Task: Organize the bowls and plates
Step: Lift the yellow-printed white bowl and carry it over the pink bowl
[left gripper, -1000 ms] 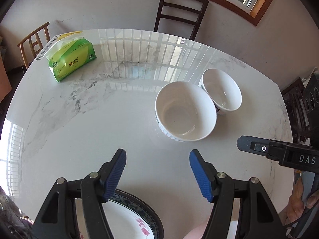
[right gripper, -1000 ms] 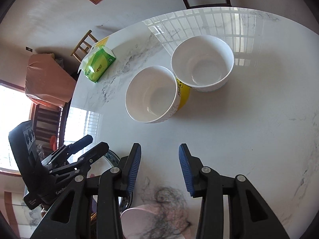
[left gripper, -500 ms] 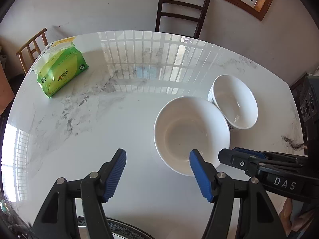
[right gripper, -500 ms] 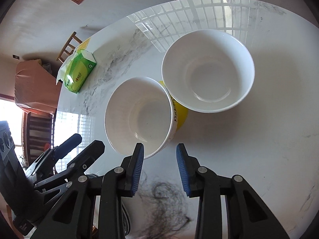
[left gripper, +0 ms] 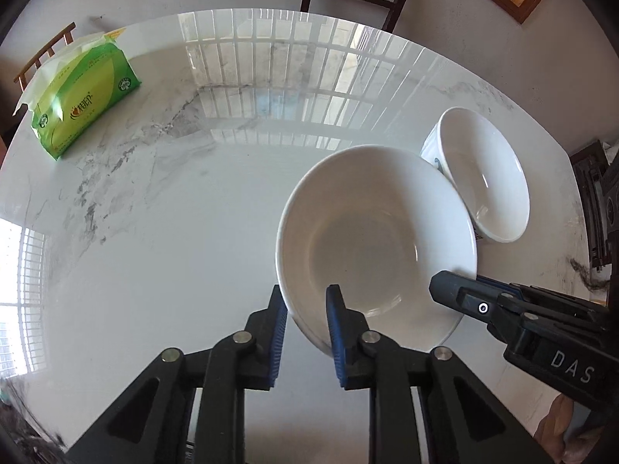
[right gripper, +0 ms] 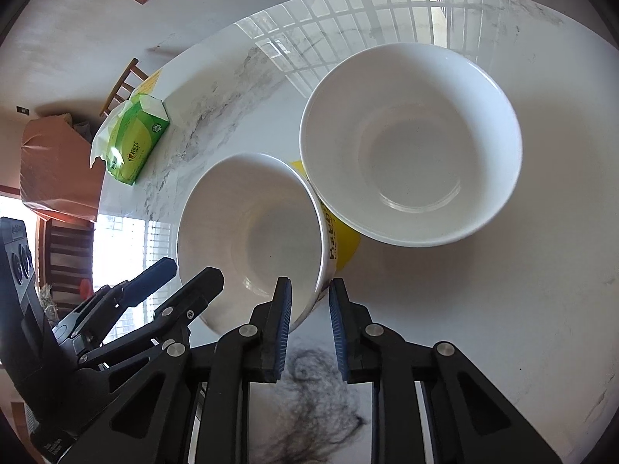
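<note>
Both hand-held grippers are closing on one bowl's near rim: left hand-held gripper (left gripper: 305, 332), right hand-held gripper (right gripper: 309, 324), nearer bowl (left gripper: 375, 239). It touches the farther bowl (left gripper: 483, 174); uneven lifting may tip it or knock that neighbour. Glossy marble bench (left gripper: 174, 212); tissue pack (left gripper: 81, 96); chairs, windows.

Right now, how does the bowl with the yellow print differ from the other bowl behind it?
The left gripper and right gripper are closing on the rim of the yellow-printed bowl; the far bowl is untouched. The yellow-printed bowl has yellow print outside; the far bowl looks mostly white. Both are white inside and empty.
</note>
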A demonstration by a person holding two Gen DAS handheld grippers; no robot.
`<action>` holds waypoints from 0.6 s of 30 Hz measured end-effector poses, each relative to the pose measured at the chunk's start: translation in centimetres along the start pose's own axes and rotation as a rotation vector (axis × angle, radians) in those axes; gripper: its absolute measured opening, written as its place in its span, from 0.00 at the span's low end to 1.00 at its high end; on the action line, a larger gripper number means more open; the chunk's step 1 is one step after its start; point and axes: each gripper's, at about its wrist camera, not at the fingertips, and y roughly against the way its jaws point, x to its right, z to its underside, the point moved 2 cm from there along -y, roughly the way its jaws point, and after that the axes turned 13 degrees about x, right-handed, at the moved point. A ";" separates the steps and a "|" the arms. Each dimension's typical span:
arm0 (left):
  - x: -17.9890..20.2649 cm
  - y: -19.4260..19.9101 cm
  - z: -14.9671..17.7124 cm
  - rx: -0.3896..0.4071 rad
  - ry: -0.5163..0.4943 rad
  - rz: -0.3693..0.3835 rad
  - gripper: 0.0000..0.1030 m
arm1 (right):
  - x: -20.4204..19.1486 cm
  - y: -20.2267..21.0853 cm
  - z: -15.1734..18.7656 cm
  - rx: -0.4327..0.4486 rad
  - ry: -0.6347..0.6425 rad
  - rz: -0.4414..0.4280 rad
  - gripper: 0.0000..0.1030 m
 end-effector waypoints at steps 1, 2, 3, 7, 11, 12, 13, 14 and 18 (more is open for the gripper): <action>0.0 0.0 0.0 0.008 0.008 -0.005 0.18 | 0.1 -0.1 0.0 0.002 0.001 -0.005 0.16; -0.1 0.1 0.0 0.013 0.015 -0.011 0.17 | 0.2 -0.2 -0.1 0.003 -0.001 -0.010 0.15; -0.1 0.2 0.1 0.018 0.021 -0.016 0.16 | 0.2 -0.2 -0.1 0.006 0.001 -0.015 0.15; 0.0 1.5 0.9 0.031 0.023 -0.039 0.15 | -0.4 -0.2 0.2 0.016 0.071 -0.014 0.15; 0.4 3.8 2.0 0.040 0.027 -0.029 0.15 | -0.5 0.7 0.9 0.022 0.088 -0.048 0.14; 0.7 4.5 2.3 0.042 0.022 -0.027 0.16 | -0.5 1.1 1.0 0.027 0.089 -0.057 0.13; 1.0 5.2 2.7 0.046 0.015 -0.028 0.16 | -0.5 1.7 1.2 0.032 0.092 -0.065 0.13; 1.2 5.8 3.1 0.047 0.013 -0.027 0.16 | -0.5 2.2 1.3 0.035 0.097 -0.071 0.13; 2.7 8.1 5.2 0.043 -0.004 -0.027 0.16 | -0.7 5.0 2.5 0.044 0.122 -0.091 0.12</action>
